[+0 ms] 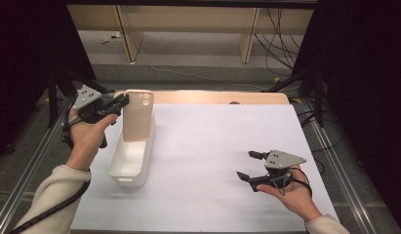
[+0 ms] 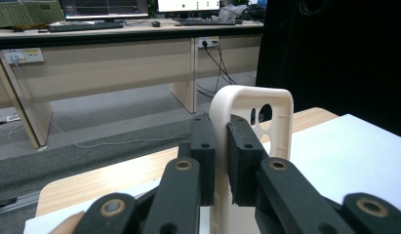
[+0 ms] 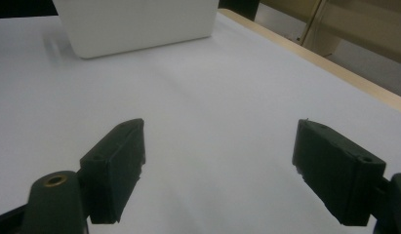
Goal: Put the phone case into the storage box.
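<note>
A cream phone case (image 1: 138, 116) stands upright over the far end of a white rectangular bin (image 1: 130, 160) on the table's left side. My left gripper (image 1: 121, 103) is shut on the case's left edge. In the left gripper view the two black jaws pinch the rim of the phone case (image 2: 271, 126), whose camera cutout shows. My right gripper (image 1: 250, 165) hovers open over the white table surface (image 1: 212, 146) at the right, with nothing between its fingers. The right gripper view shows the white bin (image 3: 134, 24) far ahead.
The table's wooden far edge (image 1: 212, 96) borders a grey floor with cables. Wooden desk legs (image 1: 247, 34) stand beyond. Metal rails (image 1: 334, 161) run along both table sides. Dark curtains flank the scene.
</note>
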A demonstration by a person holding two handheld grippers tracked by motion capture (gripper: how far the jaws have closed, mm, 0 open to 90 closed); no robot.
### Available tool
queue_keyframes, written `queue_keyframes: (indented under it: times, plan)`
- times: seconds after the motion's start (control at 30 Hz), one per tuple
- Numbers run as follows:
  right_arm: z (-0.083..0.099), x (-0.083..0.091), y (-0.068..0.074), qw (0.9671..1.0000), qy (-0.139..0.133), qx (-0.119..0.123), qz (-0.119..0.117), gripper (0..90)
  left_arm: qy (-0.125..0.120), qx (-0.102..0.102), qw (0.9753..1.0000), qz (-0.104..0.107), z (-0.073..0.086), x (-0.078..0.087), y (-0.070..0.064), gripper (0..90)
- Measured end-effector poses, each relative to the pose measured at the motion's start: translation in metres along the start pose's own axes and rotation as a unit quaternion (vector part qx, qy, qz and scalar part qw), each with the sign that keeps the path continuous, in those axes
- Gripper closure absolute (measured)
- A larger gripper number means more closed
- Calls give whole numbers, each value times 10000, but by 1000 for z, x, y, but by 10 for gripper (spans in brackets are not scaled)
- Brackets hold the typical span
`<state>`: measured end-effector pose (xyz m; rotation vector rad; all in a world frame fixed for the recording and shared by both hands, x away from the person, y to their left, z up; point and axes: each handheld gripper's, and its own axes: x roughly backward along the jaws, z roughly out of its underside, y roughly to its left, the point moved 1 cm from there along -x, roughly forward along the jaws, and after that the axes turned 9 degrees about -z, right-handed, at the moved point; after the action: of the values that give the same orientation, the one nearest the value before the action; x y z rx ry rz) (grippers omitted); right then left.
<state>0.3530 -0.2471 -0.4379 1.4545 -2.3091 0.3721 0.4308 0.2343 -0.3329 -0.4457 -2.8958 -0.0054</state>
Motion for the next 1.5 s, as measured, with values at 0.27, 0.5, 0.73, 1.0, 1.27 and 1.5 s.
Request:
queue_keyframes:
  times: [0.27, 0.5, 0.73, 1.0, 1.27, 1.5]
  plan:
    - [0, 0, 0, 10000, 2, -6, -4, 209, 8, -24, 10000, -43, 1, 0, 3, 823]
    - [0, 0, 0, 10000, 6, -6, -5, 210, 9, -34, 10000, -58, 1, -2, 5, 823]
    - [0, 0, 0, 10000, -3, -2, 5, 209, 8, -42, 10000, -72, 0, -2, 7, 823]
    - [0, 0, 0, 10000, -9, 3, 6, 210, 15, -47, 9999, -94, 1, -3, 9, 823]
    - [0, 1, 0, 10000, -11, -10, 10, 209, 23, -50, 9999, -105, 1, -6, 10, 823]
    - [0, 1, 0, 10000, -26, -16, 13, 210, 16, -23, 9999, -122, 2, -8, 12, 823]
